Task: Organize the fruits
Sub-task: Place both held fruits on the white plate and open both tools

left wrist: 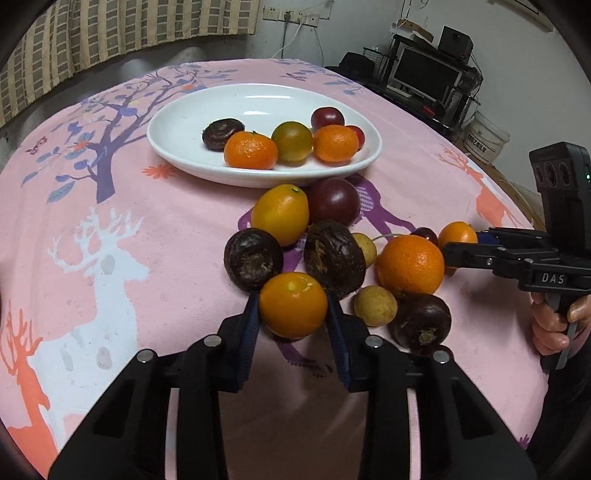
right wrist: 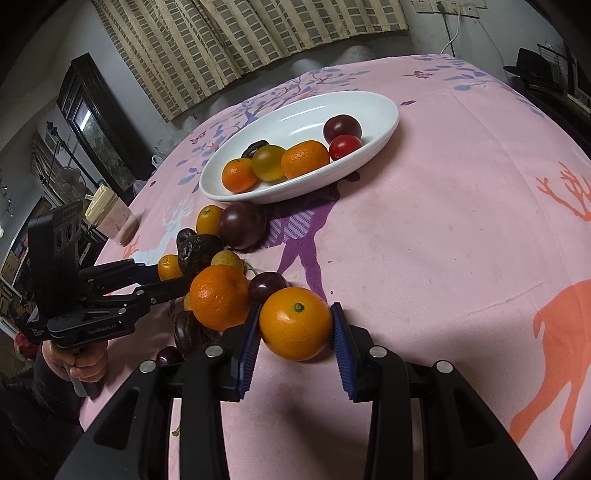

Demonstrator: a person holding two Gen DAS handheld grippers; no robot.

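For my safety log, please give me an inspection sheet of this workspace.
Surface: table under pink printed cloth.
Job's things: white plate holding six fruits; about ten more fruits loose in front of it.
Clutter: nothing seen.
Grippers: left gripper around a small orange fruit; right gripper around another orange fruit; full closure unclear.
Cables: white cable at wall sockets.
Surroundings: curtain, monitor, bucket.
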